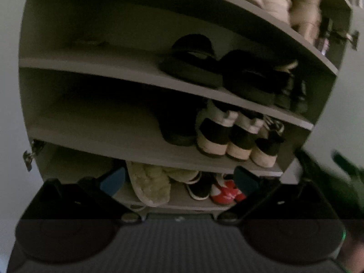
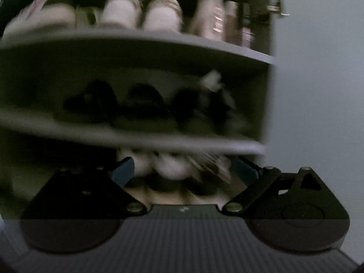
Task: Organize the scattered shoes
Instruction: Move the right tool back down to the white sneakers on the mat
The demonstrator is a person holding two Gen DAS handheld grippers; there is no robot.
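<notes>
A: Shoes first, near ones: a fluffy slipper [image 1: 149, 185], a black shoe [image 1: 200, 187] and a red shoe [image 1: 226, 193] lie on the bottom shelf [image 1: 195, 204], right in front of the left gripper [image 1: 179, 180]. Its jaws stand apart with nothing between the pads.

B: And the right gripper [image 2: 183, 170]?

A: Also spread wide and empty. Its view is badly smeared, so the pale shoes just beyond its tips are hard to make out.

B: Higher up?

A: Next shelf carries black-and-white sneakers [image 1: 225, 134] in a row, heels out. Above that sit black slippers [image 1: 193, 61], crowded to the right. The top shelf holds beige shoes [image 1: 284, 2], again blurred. All of it sits inside the cabinet [image 1: 68, 27].

B: What might go wrong?

A: I would guess a misjudged reach. With the picture so smeared, the right hand could clip a shelf edge or knock a neat pair askew. The fluffy slipper hangs near the lip, so a nudge might tip it out. Also, the shelves are packed on the right, so squeezing another shoe in there could topple neighbours.
</notes>
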